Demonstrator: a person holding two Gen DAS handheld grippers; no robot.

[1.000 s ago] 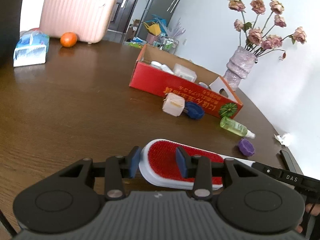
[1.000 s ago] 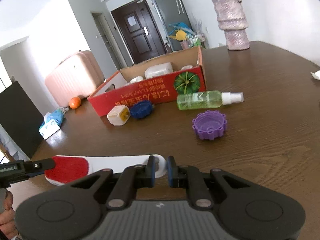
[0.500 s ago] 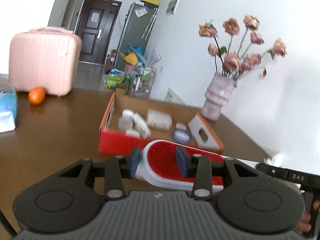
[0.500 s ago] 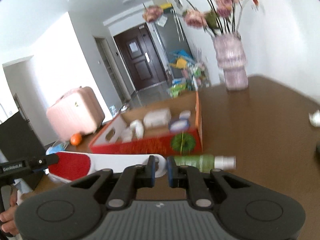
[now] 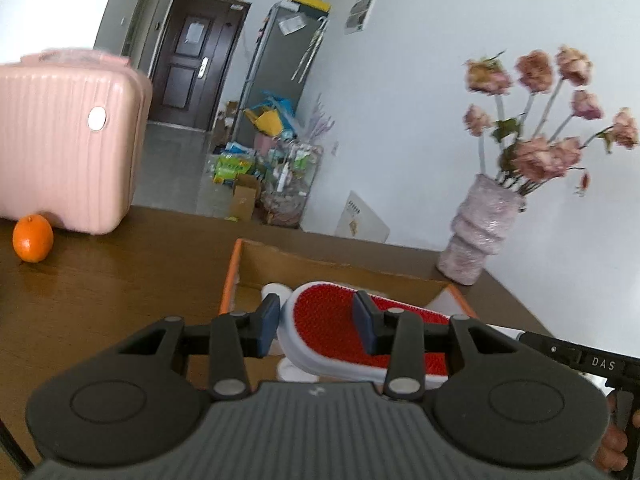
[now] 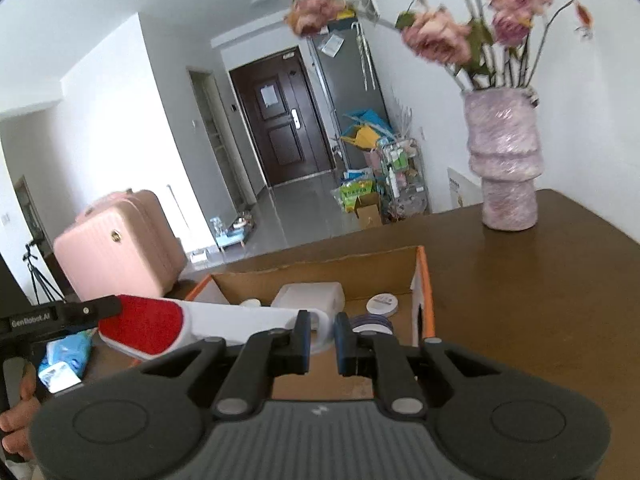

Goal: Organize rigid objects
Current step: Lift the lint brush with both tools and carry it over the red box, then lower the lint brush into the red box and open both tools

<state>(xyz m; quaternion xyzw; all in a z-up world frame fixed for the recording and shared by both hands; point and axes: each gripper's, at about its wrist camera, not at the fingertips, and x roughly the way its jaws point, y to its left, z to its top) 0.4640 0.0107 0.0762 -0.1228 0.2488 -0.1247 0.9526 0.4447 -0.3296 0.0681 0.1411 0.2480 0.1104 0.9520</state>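
Note:
A white lint brush with a red bristle pad hangs in the air, held at both ends. My left gripper is shut on its red head. In the right wrist view my right gripper is shut on the white handle end of the lint brush, which stretches left to its red head. The brush sits level over the near part of an open cardboard box with orange edges. Inside the box lie a white container and a round white lid. The box rim also shows in the left wrist view.
A pink suitcase and an orange stand at the table's far left. A purple vase of dried flowers stands at the far right beyond the box. A blue tissue packet lies low at the left.
Both grippers have carried the brush up off the table and forward to over the box. The small bottle, caps and cube in front of the box have dropped out of view.

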